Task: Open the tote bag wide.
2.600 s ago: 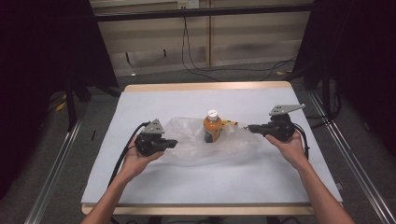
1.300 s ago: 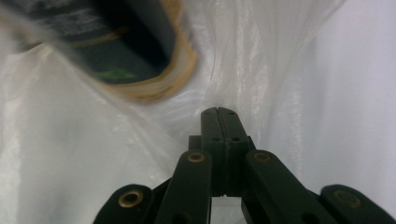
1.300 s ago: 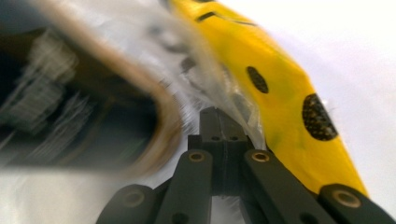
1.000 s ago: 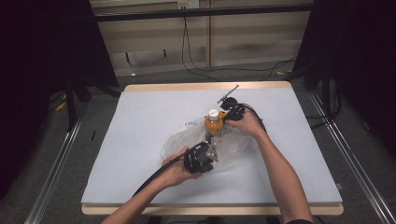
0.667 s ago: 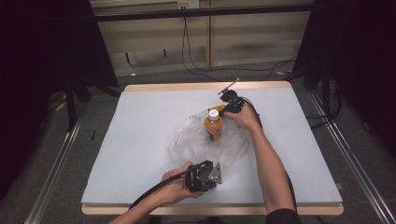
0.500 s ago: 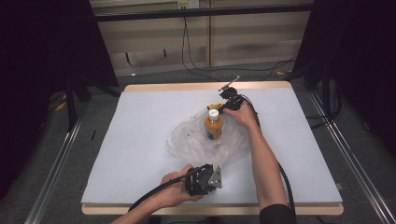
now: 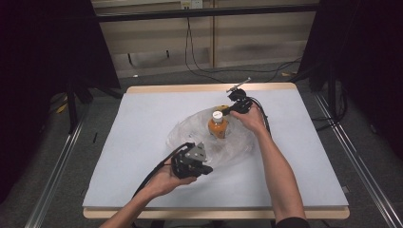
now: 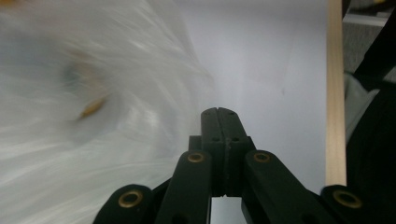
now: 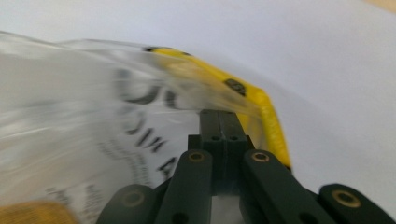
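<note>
Pinching opposite edges of the clear plastic bag [image 7: 209, 137], the left gripper [image 7: 205, 169] and right gripper [image 7: 225, 112] keep their fingers clamped together, stretching it flat on the table [image 7: 142, 114] around the upright orange bottle [image 7: 217, 126].

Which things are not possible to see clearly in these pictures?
- Bottle label: too small in the high view; a motion-blurred smear in the left gripper view.
- Print on the clear bag: blurred in the right gripper view.
- Right gripper grip on the bag's yellow edge: fingertips hidden behind film.
</note>
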